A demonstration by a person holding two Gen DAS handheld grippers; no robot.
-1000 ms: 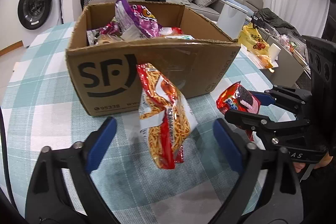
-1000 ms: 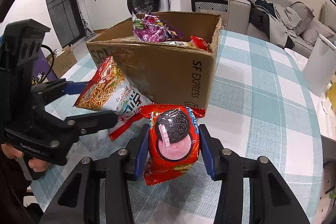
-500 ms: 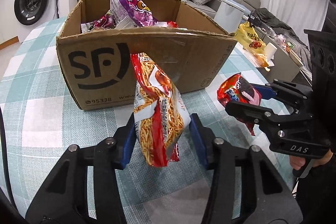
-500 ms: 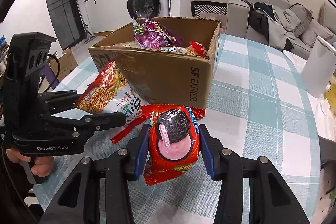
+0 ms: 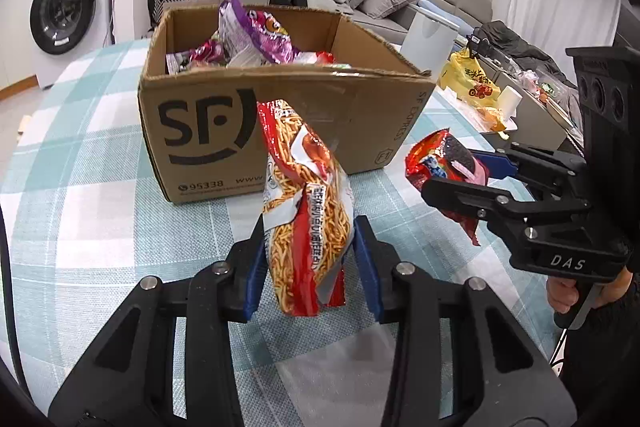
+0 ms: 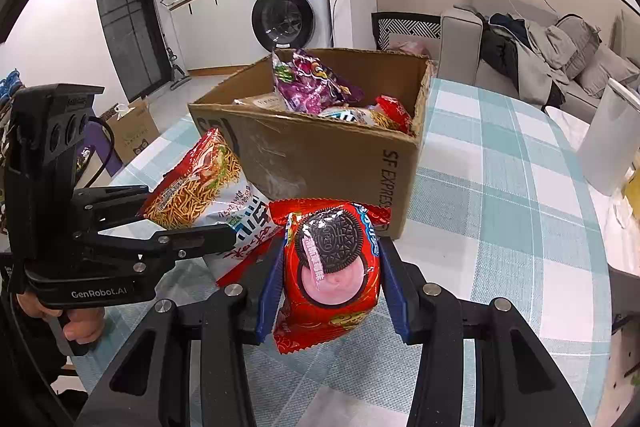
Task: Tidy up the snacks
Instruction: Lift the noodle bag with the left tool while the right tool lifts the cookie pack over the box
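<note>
A red and orange noodle snack bag (image 5: 308,219) stands between the blue pads of my left gripper (image 5: 310,227), whose jaws are closing and press on its sides. From the right wrist view the same bag (image 6: 192,191) leans toward the cardboard box (image 6: 320,155), with the left gripper (image 6: 188,213) around it. My right gripper (image 6: 330,251) is shut on a red Oreo packet (image 6: 332,267), held just above the checked tablecloth (image 6: 500,227). In the left wrist view that packet (image 5: 436,155) and the right gripper (image 5: 452,173) are at the right, in front of the open box (image 5: 208,131).
The box holds several snack bags, a purple one (image 5: 256,31) sticking up highest. A white bin (image 5: 428,39) and a yellow bag (image 5: 470,83) lie beyond the table's right side. A washing machine (image 5: 60,7) and a sofa stand behind.
The left jaws have closed from wide open onto the noodle snack bag. The right gripper has kept still with the Oreo packet.
</note>
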